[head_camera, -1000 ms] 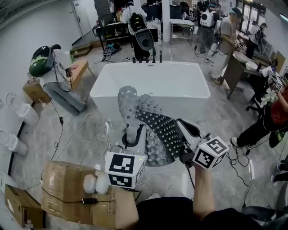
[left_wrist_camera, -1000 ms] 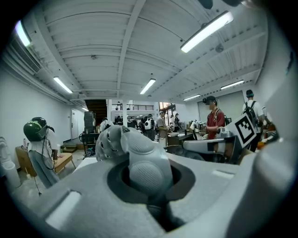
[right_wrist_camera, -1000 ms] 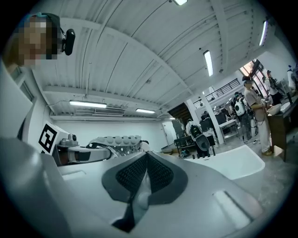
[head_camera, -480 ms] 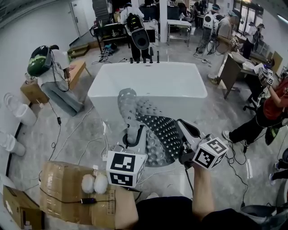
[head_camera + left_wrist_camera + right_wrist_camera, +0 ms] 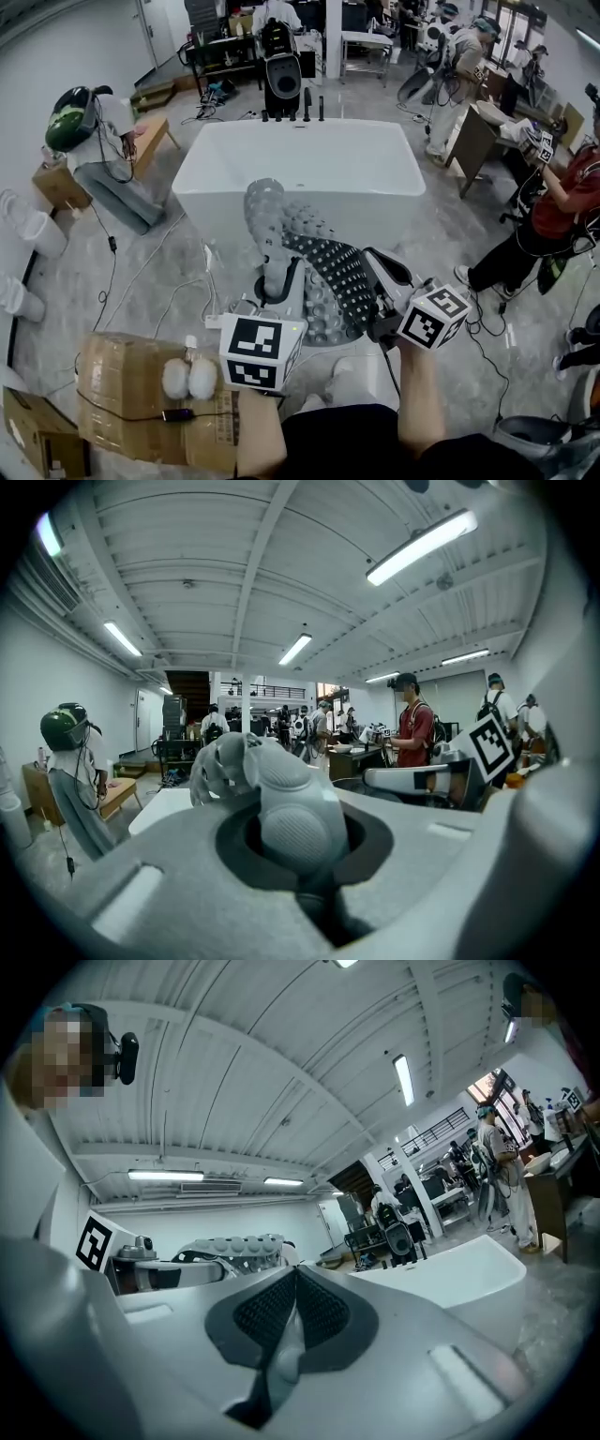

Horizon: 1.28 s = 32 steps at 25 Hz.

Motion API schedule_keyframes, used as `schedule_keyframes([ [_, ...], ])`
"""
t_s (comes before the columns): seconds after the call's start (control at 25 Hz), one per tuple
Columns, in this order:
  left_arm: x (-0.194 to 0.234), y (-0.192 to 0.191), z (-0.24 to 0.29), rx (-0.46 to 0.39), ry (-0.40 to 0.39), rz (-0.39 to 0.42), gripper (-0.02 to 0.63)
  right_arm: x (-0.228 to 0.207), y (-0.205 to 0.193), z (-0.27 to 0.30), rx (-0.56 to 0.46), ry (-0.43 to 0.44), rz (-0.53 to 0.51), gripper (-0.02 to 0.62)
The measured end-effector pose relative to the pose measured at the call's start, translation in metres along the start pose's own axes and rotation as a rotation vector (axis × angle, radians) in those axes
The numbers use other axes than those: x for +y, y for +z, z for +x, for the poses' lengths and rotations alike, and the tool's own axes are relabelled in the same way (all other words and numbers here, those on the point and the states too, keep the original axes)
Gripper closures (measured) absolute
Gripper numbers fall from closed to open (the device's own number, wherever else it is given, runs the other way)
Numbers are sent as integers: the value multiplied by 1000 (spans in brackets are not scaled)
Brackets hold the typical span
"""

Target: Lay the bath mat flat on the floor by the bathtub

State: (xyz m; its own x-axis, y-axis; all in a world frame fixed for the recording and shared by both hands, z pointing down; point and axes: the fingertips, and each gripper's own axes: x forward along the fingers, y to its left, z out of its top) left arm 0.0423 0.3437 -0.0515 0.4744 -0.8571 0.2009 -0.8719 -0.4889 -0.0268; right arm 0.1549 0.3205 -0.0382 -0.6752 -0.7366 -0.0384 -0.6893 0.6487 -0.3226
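The bath mat (image 5: 314, 258) is grey rubber, studded with round bumps and holes. It hangs crumpled in the air between my two grippers, in front of the white bathtub (image 5: 300, 159). My left gripper (image 5: 275, 281) is shut on the mat's left part, which bulges up over its jaws as a grey fold (image 5: 272, 785). My right gripper (image 5: 368, 289) is shut on the mat's right edge, and a thin strip of the mat (image 5: 281, 1335) is pinched between its dark pads. The bathtub's rim (image 5: 450, 1269) lies beyond.
A cardboard box (image 5: 141, 398) with two white balls on it sits at my lower left. Cables (image 5: 178, 300) trail over the floor by the tub's left end. A person in red (image 5: 562, 206) stands at the right, and a wooden bench (image 5: 141, 136) at the far left.
Both grippers and the mat keep about the same pose. The head view has shifted a little, and the person in red at the right has come further into view.
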Motion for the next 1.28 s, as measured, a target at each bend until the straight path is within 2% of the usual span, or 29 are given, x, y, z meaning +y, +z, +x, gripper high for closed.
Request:
schedule_keyframes([
  [0.48, 30, -5, 72, 46, -4, -19, 584, -56, 1, 55, 23, 5, 38, 584],
  [0.96, 64, 9, 143, 63, 53, -29, 584, -115, 25, 115, 21, 66, 49, 584],
  [1.28, 63, 4, 188, 80, 73, -43, 584, -151, 29, 126, 31, 86, 42, 584],
])
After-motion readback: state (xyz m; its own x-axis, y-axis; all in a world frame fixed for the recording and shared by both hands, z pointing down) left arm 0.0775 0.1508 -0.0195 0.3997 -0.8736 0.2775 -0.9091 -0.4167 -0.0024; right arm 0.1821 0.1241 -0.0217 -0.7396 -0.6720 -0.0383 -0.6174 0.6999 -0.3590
